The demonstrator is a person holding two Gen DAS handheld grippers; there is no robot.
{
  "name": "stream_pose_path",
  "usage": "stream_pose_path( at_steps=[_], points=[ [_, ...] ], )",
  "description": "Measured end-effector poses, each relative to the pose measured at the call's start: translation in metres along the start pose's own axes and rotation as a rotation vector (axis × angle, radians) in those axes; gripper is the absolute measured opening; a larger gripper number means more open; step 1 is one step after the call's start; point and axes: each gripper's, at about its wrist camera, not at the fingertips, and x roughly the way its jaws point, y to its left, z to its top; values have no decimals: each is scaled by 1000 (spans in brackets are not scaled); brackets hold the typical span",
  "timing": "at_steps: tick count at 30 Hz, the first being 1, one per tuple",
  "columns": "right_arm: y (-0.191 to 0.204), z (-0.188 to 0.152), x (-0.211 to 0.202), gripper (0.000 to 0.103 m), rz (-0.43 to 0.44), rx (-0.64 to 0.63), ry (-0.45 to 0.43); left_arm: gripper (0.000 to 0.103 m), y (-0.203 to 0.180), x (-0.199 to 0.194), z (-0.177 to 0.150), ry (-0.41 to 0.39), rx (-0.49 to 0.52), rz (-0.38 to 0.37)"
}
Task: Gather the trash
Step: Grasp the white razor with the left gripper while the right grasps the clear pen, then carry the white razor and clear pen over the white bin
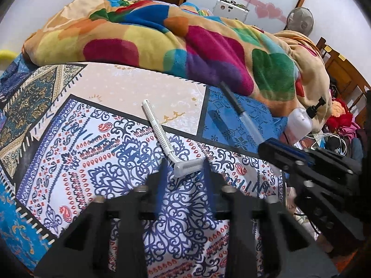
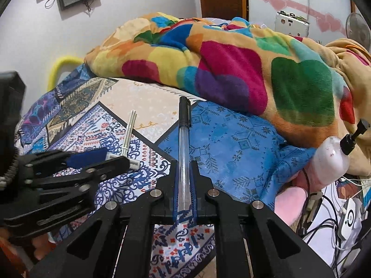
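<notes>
A white disposable razor (image 1: 162, 134) lies on the patterned bedsheet (image 1: 92, 153). Its head sits between the fingers of my left gripper (image 1: 185, 168), which stand apart around it without clamping it. In the right wrist view the razor (image 2: 129, 134) shows beside the left gripper (image 2: 111, 157). My right gripper (image 2: 184, 164) is shut on a clear pen with a black cap (image 2: 184, 139), which points forward over the bed. The pen (image 1: 238, 113) and right gripper (image 1: 273, 146) also show in the left wrist view.
A colourful fleece blanket (image 1: 185, 41) is heaped along the far side of the bed. A white pump bottle (image 2: 331, 159) lies at the bed's right edge. Cables and chargers (image 2: 343, 210) lie on the floor to the right. A fan (image 1: 300, 20) stands behind.
</notes>
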Motion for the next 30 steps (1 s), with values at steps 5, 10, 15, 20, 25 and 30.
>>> stream_pose_path(
  at_steps=[5,10,15,20,25,30],
  points=[
    [4,-2,-8,8,8,9,-8,13,2,-4,-2,-29,-22,-23],
    [11,-3,-21,8,7,8,-17,12,-1,-28,-5,-58,10,-6],
    [23,3,-45,8,16,6,-44,12,-1,-76,-2,-114,27,7],
    [41,10,-77,8,32,-11,-84,12,-3,-127,-2,-178,59,57],
    [73,16,-116,8,48,-53,-139,12,-1,-179,-9,-234,53,80],
    [104,14,-150,8,78,-79,-183,12,11,-235,-27,-287,32,101]
  ],
)
